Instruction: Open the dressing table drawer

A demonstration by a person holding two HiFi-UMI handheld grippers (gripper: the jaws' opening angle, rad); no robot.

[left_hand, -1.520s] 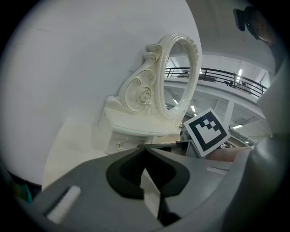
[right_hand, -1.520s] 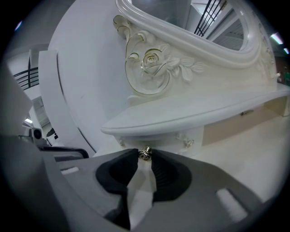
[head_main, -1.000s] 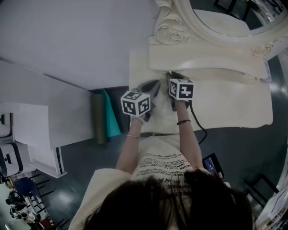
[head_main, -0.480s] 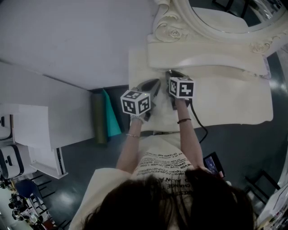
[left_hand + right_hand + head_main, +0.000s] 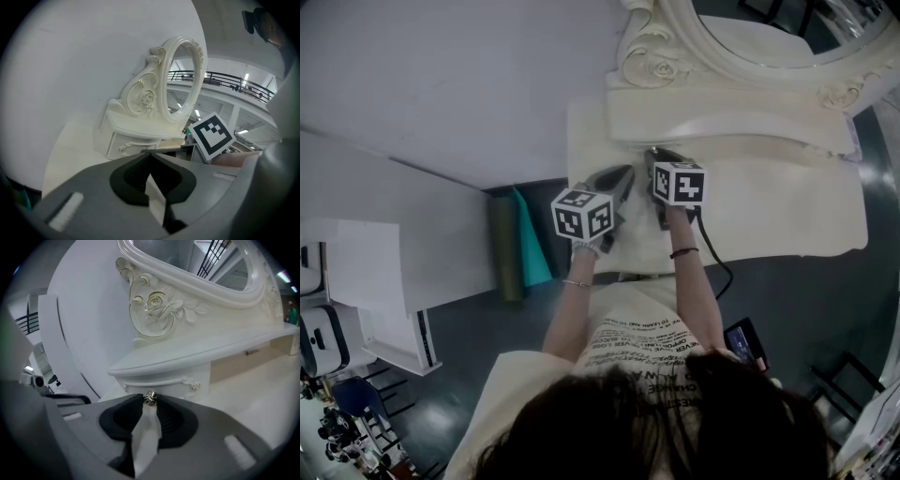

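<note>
Cream dressing table top (image 5: pixel 769 220), carved oval mirror (image 5: pixel 750 28) behind.
- Left gripper (image 5: pixel 151 153): jaws closed tip to tip, nothing between them; idle over the table's front part.
- Right gripper (image 5: pixel 150 402): jaws clamped on the small metal knob (image 5: pixel 150 397) of the drawer (image 5: pixel 161 383), set in the raised unit under the mirror.
- Change over the last second: none. Both grippers are unmoved and the drawer looks flush, so the pull has likely not begun.

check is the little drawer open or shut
Shut: drawer front sits flush under the shelf, not pulled out; right gripper pinches its knob.
</note>
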